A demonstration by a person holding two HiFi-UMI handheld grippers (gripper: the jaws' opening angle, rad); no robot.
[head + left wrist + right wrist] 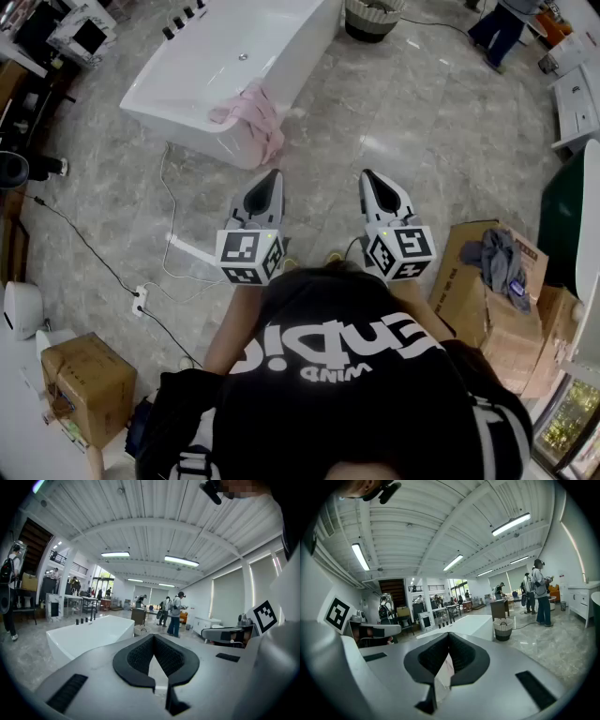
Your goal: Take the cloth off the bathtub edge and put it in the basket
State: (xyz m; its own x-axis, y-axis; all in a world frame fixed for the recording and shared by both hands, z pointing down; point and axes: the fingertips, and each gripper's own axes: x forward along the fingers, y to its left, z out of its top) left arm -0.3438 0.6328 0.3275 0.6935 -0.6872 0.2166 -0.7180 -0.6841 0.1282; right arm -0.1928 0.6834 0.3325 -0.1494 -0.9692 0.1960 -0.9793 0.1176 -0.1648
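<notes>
A pink cloth (253,114) hangs over the near edge of the white bathtub (216,56) at the upper left of the head view. The striped basket (373,17) stands on the floor past the tub's far end. My left gripper (273,174) and right gripper (367,174) are held side by side above the floor, short of the tub, both shut and with nothing in them. The left gripper view has the tub (89,637) ahead on the left behind the shut jaws. The right gripper view looks past the shut jaws at the tub (464,626) and the basket (503,629).
White cables (167,246) and a power strip (141,300) lie on the marble floor near the tub. Cardboard boxes (483,309) with a grey garment stand at the right, and another box (89,384) at the lower left. A person (499,33) stands far off.
</notes>
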